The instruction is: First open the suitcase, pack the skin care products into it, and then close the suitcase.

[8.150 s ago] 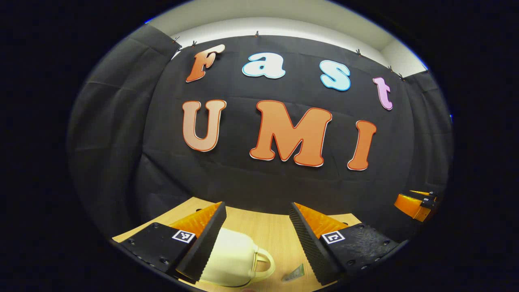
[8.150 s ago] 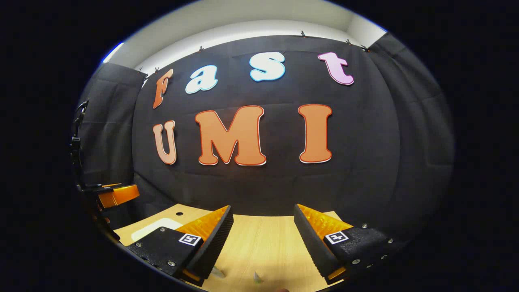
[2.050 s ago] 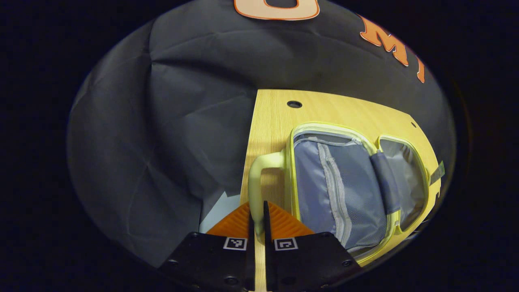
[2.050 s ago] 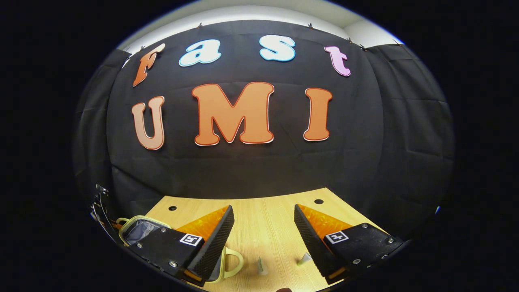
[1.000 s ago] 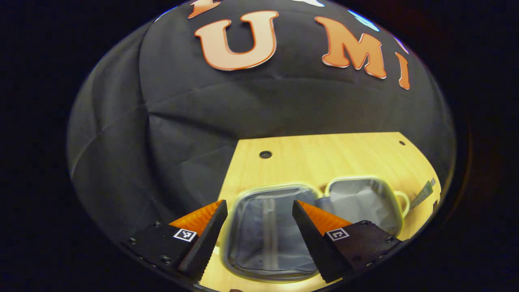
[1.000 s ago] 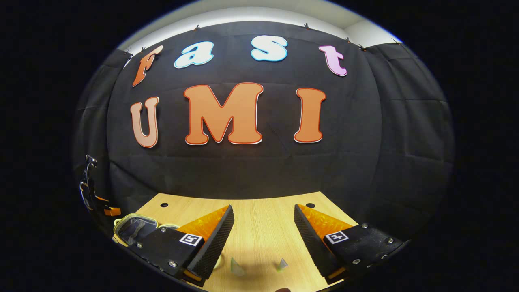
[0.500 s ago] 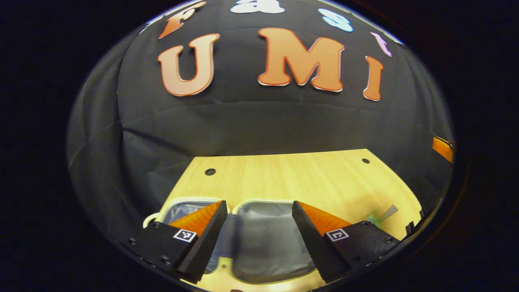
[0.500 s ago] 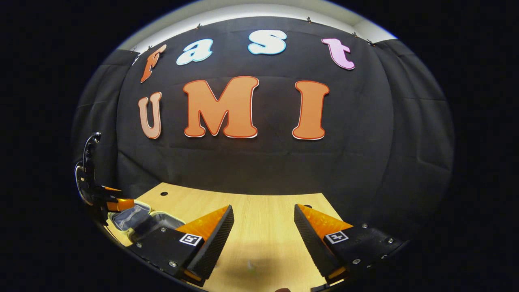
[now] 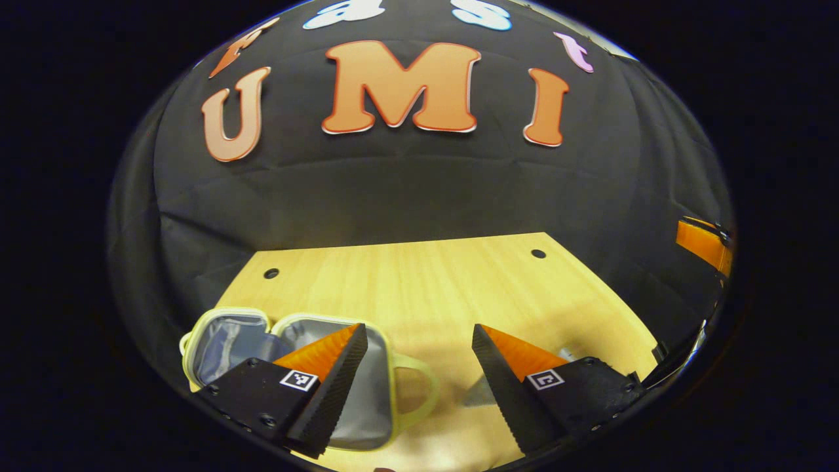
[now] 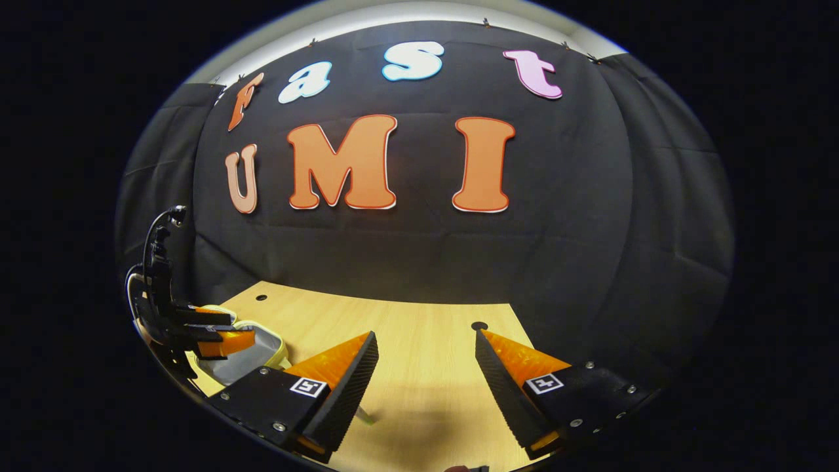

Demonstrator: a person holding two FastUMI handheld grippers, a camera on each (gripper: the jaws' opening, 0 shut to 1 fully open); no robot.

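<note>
- Wooden table (image 9: 419, 282): pale top with small round holes near its far corners, standing against the black cloth wall (image 9: 406, 190); landmark for every entry below.
- Suitcase (image 9: 239, 337): small, yellow-rimmed, lying flat and open at the table's near-left corner, both grey-lined halves facing up, a loop handle (image 9: 416, 387) on its right side. In the right gripper view it sits at the table's left edge (image 10: 252, 351).
- Left gripper (image 9: 416, 387): above the table's near edge, fingers spread wide with nothing between them; the left finger overlaps the suitcase's right half. In the right gripper view it hovers over the suitcase (image 10: 223, 341).
- Right gripper (image 10: 426, 387): above the table's near-right part, fingers spread wide, holding nothing.
- Skin care sachet (image 9: 478, 395): small, greyish, flat on the table just right of the suitcase handle; details too blurred to tell.
</note>
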